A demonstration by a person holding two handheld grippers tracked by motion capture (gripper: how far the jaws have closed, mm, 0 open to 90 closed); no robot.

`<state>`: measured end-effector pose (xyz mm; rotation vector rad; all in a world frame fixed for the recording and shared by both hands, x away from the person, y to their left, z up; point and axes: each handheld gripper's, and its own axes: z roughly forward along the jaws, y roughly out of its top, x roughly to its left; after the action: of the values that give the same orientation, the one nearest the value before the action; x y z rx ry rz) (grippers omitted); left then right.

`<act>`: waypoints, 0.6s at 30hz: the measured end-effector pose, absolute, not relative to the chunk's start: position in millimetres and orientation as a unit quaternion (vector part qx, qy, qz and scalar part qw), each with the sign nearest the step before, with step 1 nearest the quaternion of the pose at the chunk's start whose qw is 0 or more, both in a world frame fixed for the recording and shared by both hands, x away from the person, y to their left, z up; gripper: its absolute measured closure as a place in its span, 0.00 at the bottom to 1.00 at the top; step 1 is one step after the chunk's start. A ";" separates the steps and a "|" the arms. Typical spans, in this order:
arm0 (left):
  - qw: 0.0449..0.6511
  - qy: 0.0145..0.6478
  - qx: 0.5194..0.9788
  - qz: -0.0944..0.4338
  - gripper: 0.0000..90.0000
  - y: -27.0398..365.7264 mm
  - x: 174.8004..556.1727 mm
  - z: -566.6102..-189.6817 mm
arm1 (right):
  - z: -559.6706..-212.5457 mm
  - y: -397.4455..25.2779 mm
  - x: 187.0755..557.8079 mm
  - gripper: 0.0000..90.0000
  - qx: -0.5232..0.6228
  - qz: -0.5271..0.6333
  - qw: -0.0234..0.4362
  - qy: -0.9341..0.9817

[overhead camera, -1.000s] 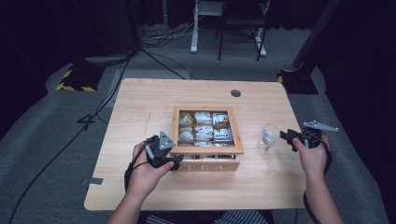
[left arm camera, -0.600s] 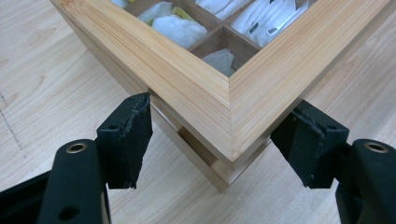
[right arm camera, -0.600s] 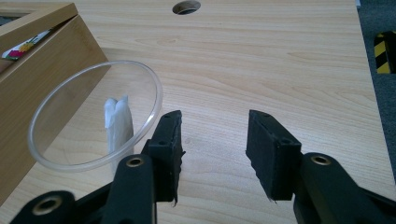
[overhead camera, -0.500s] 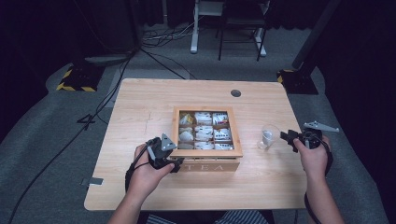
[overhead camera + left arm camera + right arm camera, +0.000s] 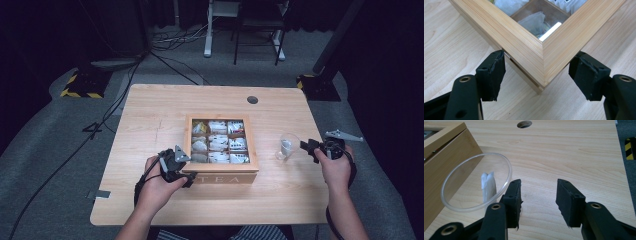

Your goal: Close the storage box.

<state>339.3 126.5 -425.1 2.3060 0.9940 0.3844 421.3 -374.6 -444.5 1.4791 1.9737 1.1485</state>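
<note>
From above, I stand at the near edge of a pale wooden desk [image 5: 150, 110]. A wooden tea box [image 5: 220, 172] sits near the middle, its compartments packed with tea bags [image 5: 218, 143]. My left tongs [image 5: 187, 176] rest against the box's near left corner. My right tongs [image 5: 308, 149] hover well to the right, just beside a clear glass cup [image 5: 287, 145] that stands right of the box.

Along my left tongs [image 5: 537, 72], the jaws are spread apart, released, one on each side of the tea box's corner [image 5: 529, 47]. The left pad [image 5: 494, 72] touches or nearly touches the box's side; the right pad [image 5: 587, 75] stands a little apart from it. Through the clear lid I see a tea bag [image 5: 534, 22] inside the corner compartment.

Along my right tongs [image 5: 539, 202], the jaws are also spread and grasp nothing. The glass cup [image 5: 477, 182] is just left of the left jaw, with a white tea bag [image 5: 488, 186] upright inside. The tea box's side [image 5: 446, 155] lies farther left.
</note>
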 end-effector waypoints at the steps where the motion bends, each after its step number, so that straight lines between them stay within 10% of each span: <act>1: 0.294 0.373 0.868 0.143 0.34 126.5 339.4 -425.3 | -444.6 -374.6 421.4 0.62 0.532 0.412 0.208 0.710; 18: 0.347 0.366 0.852 0.138 0.34 145.0 335.2 -402.2 | -448.7 -376.0 422.0 0.61 0.533 0.409 0.204 0.712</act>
<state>335.2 145.0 -402.2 2.2109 0.9489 0.3587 422.0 -376.0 -448.7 1.4880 1.9850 1.1417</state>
